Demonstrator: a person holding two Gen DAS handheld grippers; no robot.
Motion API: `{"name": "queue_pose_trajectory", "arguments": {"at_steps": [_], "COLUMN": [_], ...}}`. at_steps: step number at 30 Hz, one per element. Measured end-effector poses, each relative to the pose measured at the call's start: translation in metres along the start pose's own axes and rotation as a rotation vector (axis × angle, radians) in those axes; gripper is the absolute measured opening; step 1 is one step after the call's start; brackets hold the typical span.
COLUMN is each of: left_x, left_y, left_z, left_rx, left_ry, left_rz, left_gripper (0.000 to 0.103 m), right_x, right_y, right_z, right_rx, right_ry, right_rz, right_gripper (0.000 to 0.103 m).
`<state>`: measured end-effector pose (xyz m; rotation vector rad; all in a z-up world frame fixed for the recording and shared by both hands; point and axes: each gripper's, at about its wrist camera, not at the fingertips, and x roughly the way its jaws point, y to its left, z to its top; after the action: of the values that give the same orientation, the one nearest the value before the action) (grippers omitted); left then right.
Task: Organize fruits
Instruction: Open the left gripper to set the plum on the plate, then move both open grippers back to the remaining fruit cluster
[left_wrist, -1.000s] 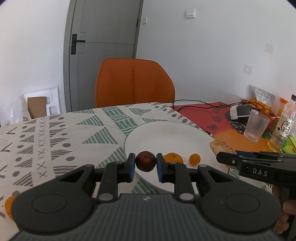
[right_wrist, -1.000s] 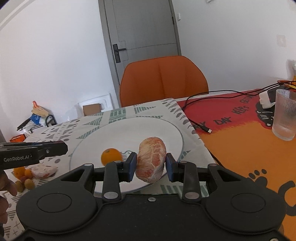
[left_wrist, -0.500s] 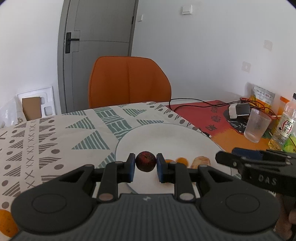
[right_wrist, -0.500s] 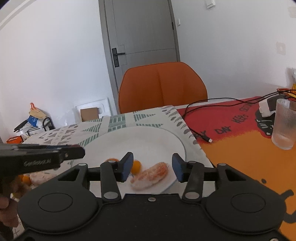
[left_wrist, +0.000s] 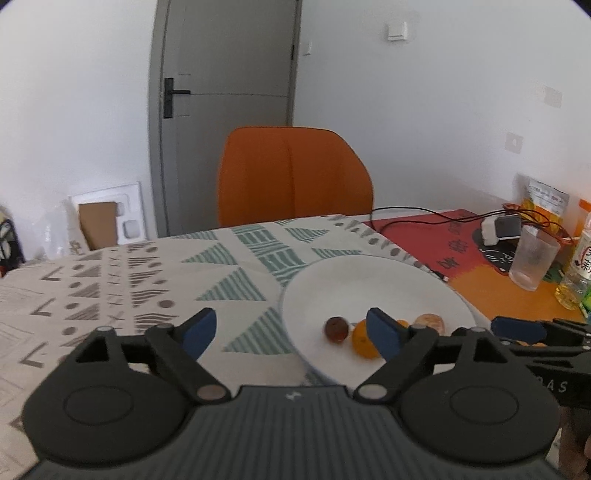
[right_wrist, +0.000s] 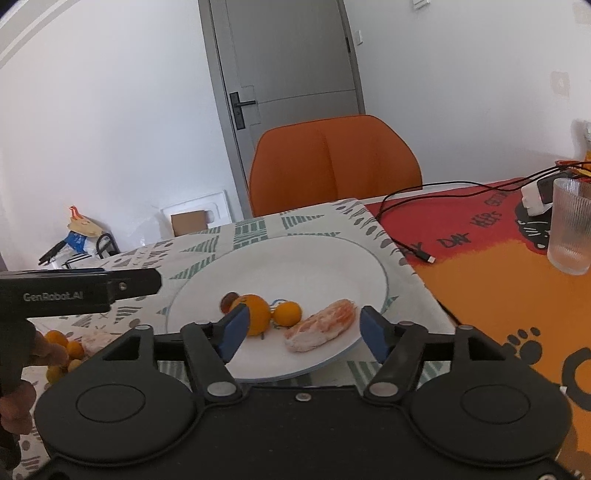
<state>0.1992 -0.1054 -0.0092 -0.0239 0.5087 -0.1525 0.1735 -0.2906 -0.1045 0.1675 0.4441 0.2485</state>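
Fingers (left_wrist: 199, 334) of our left gripper (left_wrist: 291, 334) stand spread wide with nothing between them, and our right gripper (right_wrist: 303, 330) is splayed the same way, empty. Ahead of both sits the plate (right_wrist: 325, 254) with the fruit on it: a dark plum (left_wrist: 335, 329) just ahead of our left gripper's right finger, an orange (right_wrist: 255, 314) just beyond our right gripper's left finger, a smaller orange (right_wrist: 287, 313) beside it, and a peeled citrus piece (right_wrist: 321, 325) between our right fingers and a little beyond them.

We judge all of this fruit to be light. The oranges and plum are round and smooth, so they may roll or slip; we would close across their widest middle. The peeled piece looks soft and wet, easily crushed, so we would pinch it gently across its narrow width.

Only the right view shows more fruit (right_wrist: 61, 345) off the plate, on the cloth left of our fingers, near the hand holding the other gripper; exactly which kinds lie there we cannot tell. The left view adds a bottle (left_wrist: 578, 273) far to the right, beyond a glass (left_wrist: 532, 258), and shows the plum clear of the orange, which half hides it in the right view.
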Motion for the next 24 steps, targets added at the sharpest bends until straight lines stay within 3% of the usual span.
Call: {"name": "queue_pose_trajectory", "arguments": {"at_steps": [9, 13, 24], "left_x": [-0.036, -0.049, -0.081], "left_y": [0.026, 0.035, 0.053], "left_z": [-0.003, -0.004, -0.007], "left_rx": [-0.038, -0.056, -0.079], "left_ry": [-0.049, -0.063, -0.092], "left_rz": [0.039, 0.034, 0.054], "left_gripper": [0.099, 0.101, 0.101], "right_x": [-0.01, -0.013, -0.02], "right_y": [0.015, 0.019, 0.044], "right_z": [0.001, 0.002, 0.006], "right_rx": [0.02, 0.042, 0.013], "right_ry": [-0.029, -0.029, -0.043], "right_rz": [0.031, 0.061, 0.109], "right_gripper": [0.098, 0.103, 0.103]}}
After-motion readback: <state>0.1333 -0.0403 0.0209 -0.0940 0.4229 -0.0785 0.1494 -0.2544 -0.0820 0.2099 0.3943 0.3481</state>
